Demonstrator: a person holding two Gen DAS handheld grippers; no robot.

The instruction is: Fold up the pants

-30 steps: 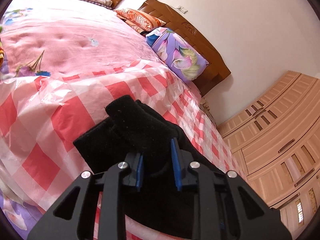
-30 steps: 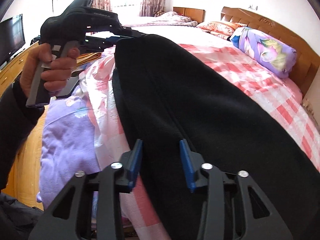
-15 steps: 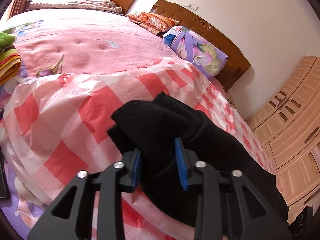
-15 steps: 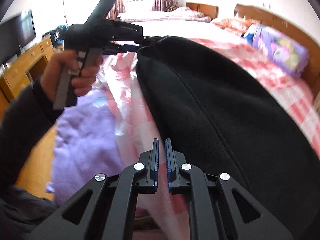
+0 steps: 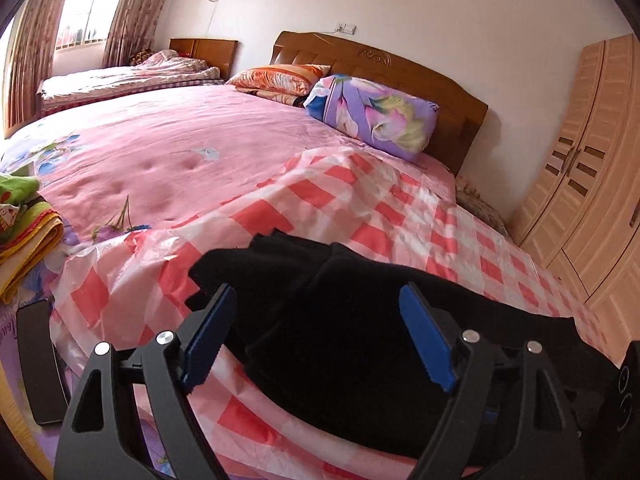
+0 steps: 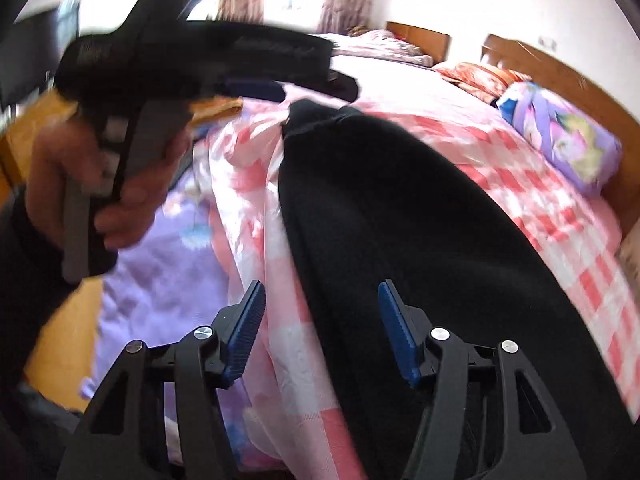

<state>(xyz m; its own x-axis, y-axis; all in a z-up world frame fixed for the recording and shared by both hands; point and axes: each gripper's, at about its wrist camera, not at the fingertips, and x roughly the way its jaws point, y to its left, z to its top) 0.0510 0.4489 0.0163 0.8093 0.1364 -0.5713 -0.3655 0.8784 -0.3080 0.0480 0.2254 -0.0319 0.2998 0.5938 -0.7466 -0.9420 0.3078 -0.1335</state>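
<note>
on checked sheet (image 5: 360, 216), black pants (image 5: 360, 340), both claws opening

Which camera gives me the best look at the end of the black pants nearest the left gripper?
The left wrist view. It is sharp and shows the rumpled end of the black pants lying on the checked sheet, ahead of the left gripper. The right wrist view shows that end far off, small and blurred.

Black pants (image 5: 360, 320) on red-and-white checked sheet (image 5: 360, 208).
</note>
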